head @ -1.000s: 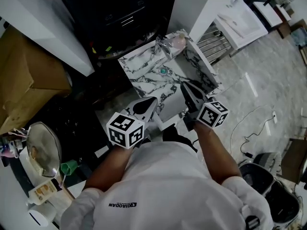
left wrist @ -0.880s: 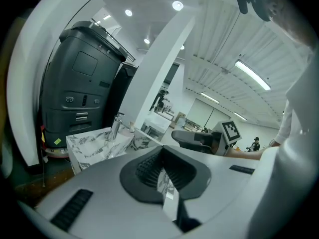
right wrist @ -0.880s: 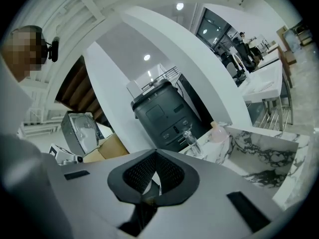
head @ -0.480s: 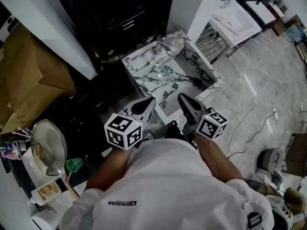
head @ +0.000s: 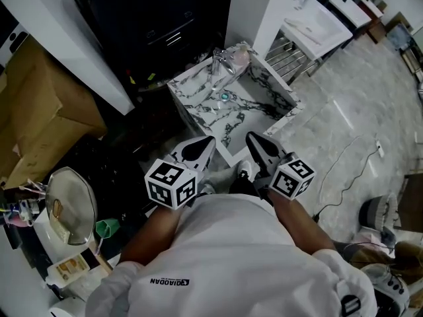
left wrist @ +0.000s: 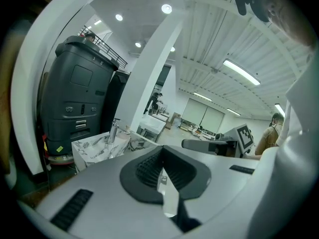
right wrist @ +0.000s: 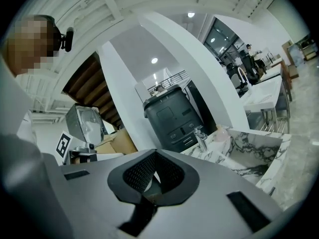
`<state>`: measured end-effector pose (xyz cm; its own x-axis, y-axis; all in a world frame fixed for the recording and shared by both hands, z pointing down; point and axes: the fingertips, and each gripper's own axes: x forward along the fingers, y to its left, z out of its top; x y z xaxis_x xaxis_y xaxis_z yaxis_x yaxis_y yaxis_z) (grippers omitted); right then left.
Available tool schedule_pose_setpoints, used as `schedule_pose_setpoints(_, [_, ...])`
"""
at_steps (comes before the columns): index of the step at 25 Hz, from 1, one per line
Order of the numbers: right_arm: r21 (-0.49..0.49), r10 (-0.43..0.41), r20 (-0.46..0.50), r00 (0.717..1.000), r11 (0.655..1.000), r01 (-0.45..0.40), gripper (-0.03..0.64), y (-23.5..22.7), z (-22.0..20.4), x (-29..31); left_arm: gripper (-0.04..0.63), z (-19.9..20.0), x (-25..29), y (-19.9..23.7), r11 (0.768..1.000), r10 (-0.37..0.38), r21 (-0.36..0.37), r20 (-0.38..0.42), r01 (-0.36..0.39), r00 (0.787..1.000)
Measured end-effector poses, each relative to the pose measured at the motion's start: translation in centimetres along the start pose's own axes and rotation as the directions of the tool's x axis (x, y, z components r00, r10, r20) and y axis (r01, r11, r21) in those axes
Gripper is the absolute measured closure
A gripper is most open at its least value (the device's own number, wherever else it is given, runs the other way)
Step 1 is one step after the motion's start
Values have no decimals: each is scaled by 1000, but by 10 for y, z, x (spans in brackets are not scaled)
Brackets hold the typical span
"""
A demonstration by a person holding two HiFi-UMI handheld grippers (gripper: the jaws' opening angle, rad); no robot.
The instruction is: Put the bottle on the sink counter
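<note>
A pale pink bottle [head: 242, 56] is seen at the back corner of the marbled sink desk [head: 192, 92], just beside the tap [head: 221, 61]. The left claw [head: 201, 144] and right claw [head: 254, 139] are clenched, empty, near its front edge. A dark cabinet [head: 158, 18] and a cardboard box [head: 39, 104] are ranged on the left; open tiled floor [head: 357, 91] is seen on the right.

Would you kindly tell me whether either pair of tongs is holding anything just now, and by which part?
Nothing is held: the left tongs and the right tongs are both shut with nothing between them.
</note>
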<state>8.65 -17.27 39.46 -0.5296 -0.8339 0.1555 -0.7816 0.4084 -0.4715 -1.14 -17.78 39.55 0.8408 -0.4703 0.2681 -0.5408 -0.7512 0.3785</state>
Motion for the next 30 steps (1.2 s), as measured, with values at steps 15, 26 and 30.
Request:
schedule_pose_setpoints(15, [-175,36,-39,999,984,-42,577,19,10,-19,581,-4,-7,-29,1000,18,2,50,-18,999])
schedule_pose_setpoints(26, [-195,77,-87,993,976,-93,577,15,-7,-97,581,-34,-11,-97,995,95,-12,61,-95,994])
schedule_pose_setpoints(30, [-201,97,-103,990,973,-116,577,19,-18,-129,581,-48,-14,-127,993,119,-9,57,-119,991])
